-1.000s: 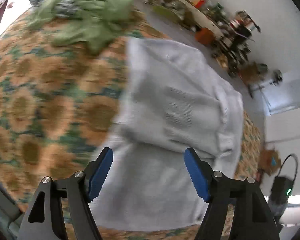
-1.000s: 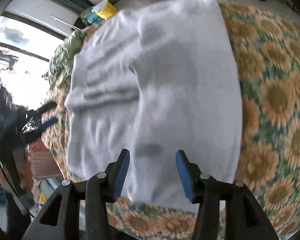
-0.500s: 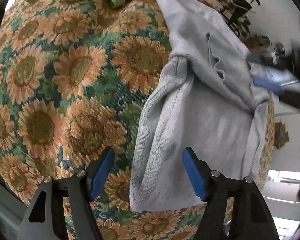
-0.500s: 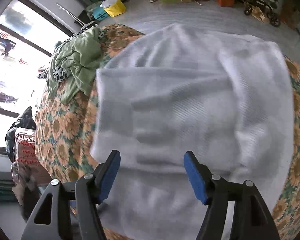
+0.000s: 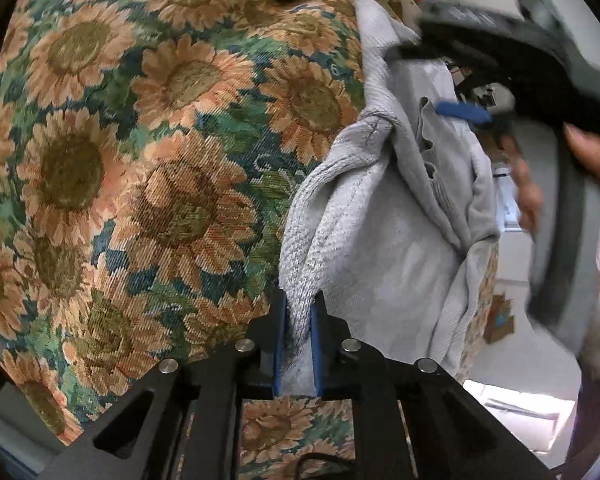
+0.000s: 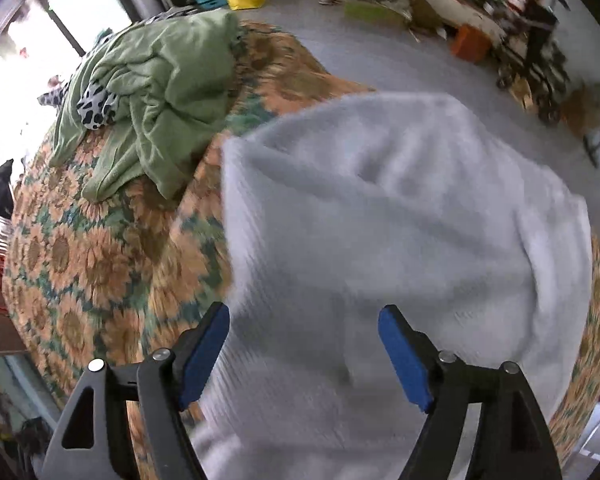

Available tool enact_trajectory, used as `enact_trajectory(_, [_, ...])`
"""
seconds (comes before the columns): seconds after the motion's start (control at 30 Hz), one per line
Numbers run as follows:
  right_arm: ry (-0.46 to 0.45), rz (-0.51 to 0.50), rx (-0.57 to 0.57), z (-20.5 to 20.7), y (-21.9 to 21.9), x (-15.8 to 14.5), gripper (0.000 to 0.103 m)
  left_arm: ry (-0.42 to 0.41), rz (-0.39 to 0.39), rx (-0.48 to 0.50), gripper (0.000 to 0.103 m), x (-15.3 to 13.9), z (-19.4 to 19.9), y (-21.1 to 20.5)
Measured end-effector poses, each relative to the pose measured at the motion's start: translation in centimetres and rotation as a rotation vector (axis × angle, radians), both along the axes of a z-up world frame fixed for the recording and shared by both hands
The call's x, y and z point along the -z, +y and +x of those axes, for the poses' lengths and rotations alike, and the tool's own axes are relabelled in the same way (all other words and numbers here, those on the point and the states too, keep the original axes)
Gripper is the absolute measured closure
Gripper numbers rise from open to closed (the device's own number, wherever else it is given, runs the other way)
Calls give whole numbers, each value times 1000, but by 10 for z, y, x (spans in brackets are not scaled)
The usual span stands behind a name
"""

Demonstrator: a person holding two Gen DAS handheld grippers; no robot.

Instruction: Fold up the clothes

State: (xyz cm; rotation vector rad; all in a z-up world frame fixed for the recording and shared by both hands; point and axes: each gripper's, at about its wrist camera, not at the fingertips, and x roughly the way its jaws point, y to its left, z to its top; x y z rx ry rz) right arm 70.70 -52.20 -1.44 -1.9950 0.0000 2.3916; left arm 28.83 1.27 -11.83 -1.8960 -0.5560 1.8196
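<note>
Folding barely begun: grey garment (image 5: pixel 384 248) lies rumpled on the sunflower bedspread (image 5: pixel 148 184), its edge clamped after closing by left tongs (image 5: pixel 297 344); right tongs (image 6: pixel 304 356), just opening, hover apart above it.

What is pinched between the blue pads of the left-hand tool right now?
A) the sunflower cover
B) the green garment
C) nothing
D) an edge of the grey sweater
D: the left gripper has just closed its pads on a bunched edge of the grey sweater, which lies on the sunflower cover.
</note>
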Motion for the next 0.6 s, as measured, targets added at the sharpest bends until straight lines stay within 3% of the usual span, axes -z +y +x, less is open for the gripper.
enact_trajectory(0.23, [6, 136, -94, -23, -29, 24, 27, -4, 6, -16, 92, -4, 0, -16])
enact_trajectory(0.27, [19, 127, -92, -22, -27, 23, 32, 3, 9, -13, 92, -7, -1, -8])
enact_trajectory(0.33, [45, 122, -78, -19, -19, 17, 68, 24, 19, -3, 92, -14, -1, 4])
enact_trajectory(0.37, [50, 107, -74, -18, -12, 12, 81, 46, 17, 11, 92, -20, -1, 5])
enact_trajectory(0.4, [44, 72, -64, -17, -4, 9, 85, 74, 7, 32, 92, -27, 0, 8])
enact_trajectory(0.6, [113, -217, 63, 4, 72, -31, 89, 241, 44, 191, 93, -80, 10, 36])
